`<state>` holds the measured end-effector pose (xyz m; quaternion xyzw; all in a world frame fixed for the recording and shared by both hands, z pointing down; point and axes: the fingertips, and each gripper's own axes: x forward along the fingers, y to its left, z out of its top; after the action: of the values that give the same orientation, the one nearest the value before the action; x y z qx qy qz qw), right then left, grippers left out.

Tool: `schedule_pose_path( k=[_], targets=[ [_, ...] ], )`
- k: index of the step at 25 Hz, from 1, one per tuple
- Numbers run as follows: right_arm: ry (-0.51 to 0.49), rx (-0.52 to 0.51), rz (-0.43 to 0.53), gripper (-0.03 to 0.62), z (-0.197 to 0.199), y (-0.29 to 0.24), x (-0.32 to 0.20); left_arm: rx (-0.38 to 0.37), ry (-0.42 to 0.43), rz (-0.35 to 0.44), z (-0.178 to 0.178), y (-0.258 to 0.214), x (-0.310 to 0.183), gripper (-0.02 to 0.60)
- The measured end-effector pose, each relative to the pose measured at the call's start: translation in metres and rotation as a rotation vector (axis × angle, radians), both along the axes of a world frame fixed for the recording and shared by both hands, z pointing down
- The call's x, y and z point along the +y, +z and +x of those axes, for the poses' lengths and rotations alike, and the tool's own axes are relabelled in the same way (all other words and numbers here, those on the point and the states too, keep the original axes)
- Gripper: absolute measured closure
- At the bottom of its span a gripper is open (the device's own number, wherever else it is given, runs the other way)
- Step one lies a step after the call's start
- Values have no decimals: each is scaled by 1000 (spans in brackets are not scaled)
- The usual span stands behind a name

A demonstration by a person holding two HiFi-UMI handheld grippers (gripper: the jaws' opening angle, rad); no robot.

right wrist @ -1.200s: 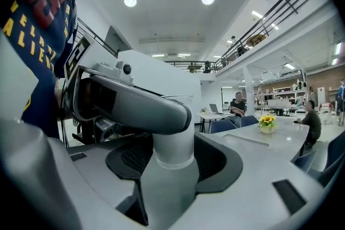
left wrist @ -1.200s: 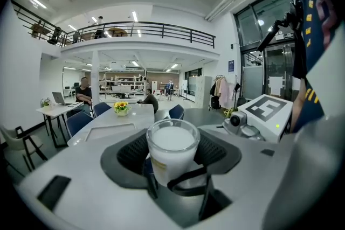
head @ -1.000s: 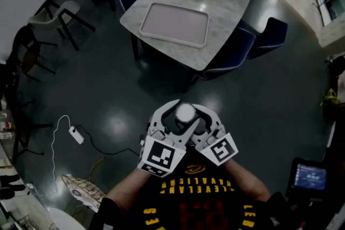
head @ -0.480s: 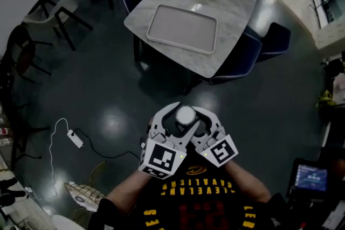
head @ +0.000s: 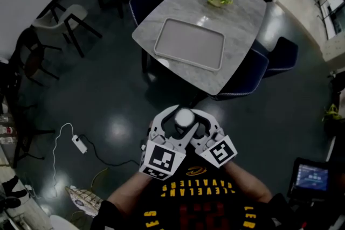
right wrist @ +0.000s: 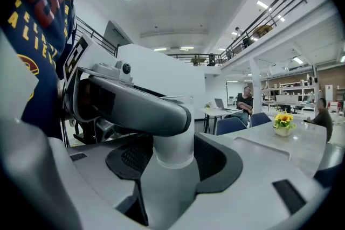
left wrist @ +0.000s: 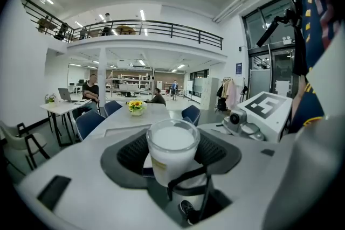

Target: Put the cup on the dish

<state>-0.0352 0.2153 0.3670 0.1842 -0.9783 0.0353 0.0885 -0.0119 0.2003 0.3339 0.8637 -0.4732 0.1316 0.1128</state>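
Cup (head: 184, 117) clamped by both left gripper (left wrist: 173, 153) and right gripper (right wrist: 172, 158), over the floor, well short of the table's (head: 237, 13) near edge | tray (head: 190, 44) bare, mid-table | risk, judged: two opposed grips could twist the cup loose; uneven release could tip it on the tray rim.

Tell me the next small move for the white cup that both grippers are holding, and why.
Probably step forward, carrying the white cup toward the grey rectangular tray on the marble-topped table. The left gripper and right gripper both clasp the cup close to the body, over the dark floor. The tray lies well ahead, so nothing can be set down yet.
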Motion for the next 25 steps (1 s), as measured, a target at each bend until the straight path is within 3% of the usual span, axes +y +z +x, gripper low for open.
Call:
schedule_pose_path(
  k=[7,19,25],
  targets=[
    [-52,-9,29,349,8,-6,-57,-25,-50,27,7,-7,-57,311],
    [-104,-37,1,349,47,1,-143,-71,-106,-10,48,1,-146,311],
    [-113,-25,7,349,61,4,-158,-78,-115,-10,61,4,-160,311]
  ],
)
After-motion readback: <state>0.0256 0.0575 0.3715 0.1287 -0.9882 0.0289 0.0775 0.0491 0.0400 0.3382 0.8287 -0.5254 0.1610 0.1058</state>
